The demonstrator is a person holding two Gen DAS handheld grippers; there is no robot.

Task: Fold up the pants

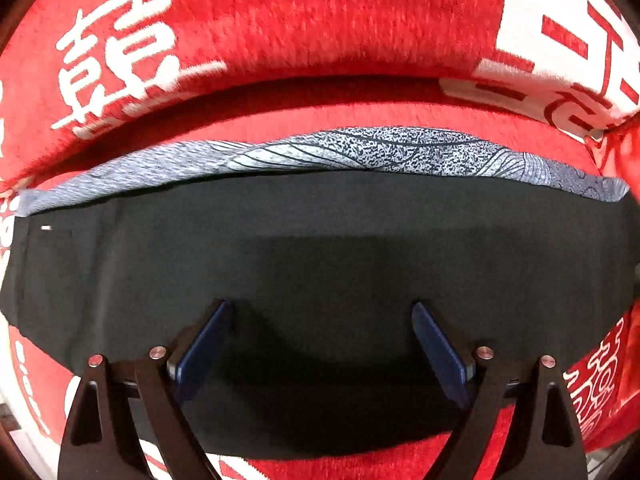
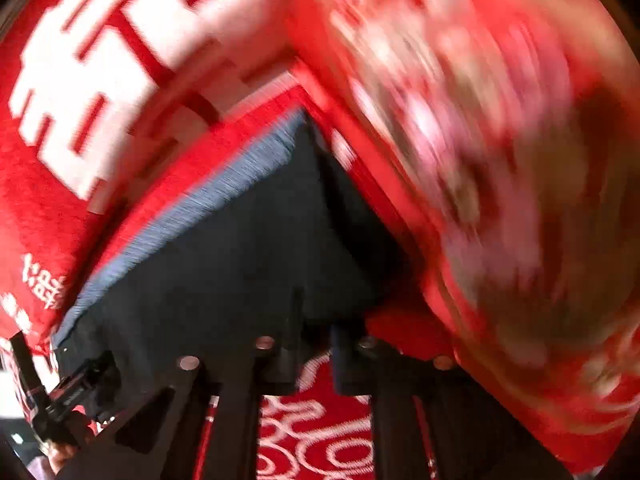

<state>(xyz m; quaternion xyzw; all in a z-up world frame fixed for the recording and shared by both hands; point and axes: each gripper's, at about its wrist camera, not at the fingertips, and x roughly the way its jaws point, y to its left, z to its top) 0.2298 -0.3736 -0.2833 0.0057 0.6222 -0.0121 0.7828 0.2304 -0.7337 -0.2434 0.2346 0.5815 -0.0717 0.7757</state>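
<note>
Grippers down on the folded pants, right one closing at the corner

Left gripper [image 1: 322, 320] hangs steeply over the dark pants [image 1: 320, 248], its blue pads [image 1: 204, 344] spread wide with nothing between them but the flat cloth below; they press on nothing. The pants lie as a long dark band across the red cover [image 1: 320, 20] with its white characters, and a strip of grey patterned fabric [image 1: 360, 152] shows along their far edge, whether lining or a second layer I cannot tell. Near the band's left end sits a small white tag [image 1: 47, 228].

Right gripper [image 2: 314, 344] stands with its jaws drawn together at the near edge of the pants [image 2: 240, 248], close to the corner of the dark band. That view is badly blurred, so whether a fold of cloth is pinched between the fingers cannot be made out; the red cover [image 2: 316, 432] shows just below them. The left gripper's frame [image 2: 76, 392] is visible at the lower left, near the other end of the same near edge.

By my reading the pants are already folded lengthwise, and the step in hand is taking the near edge for another fold. The next move likely calls for the left pads to close on that edge, both grips sure of every layer, then a level lift so the band carries over without skewing or dragging the cover.
</note>
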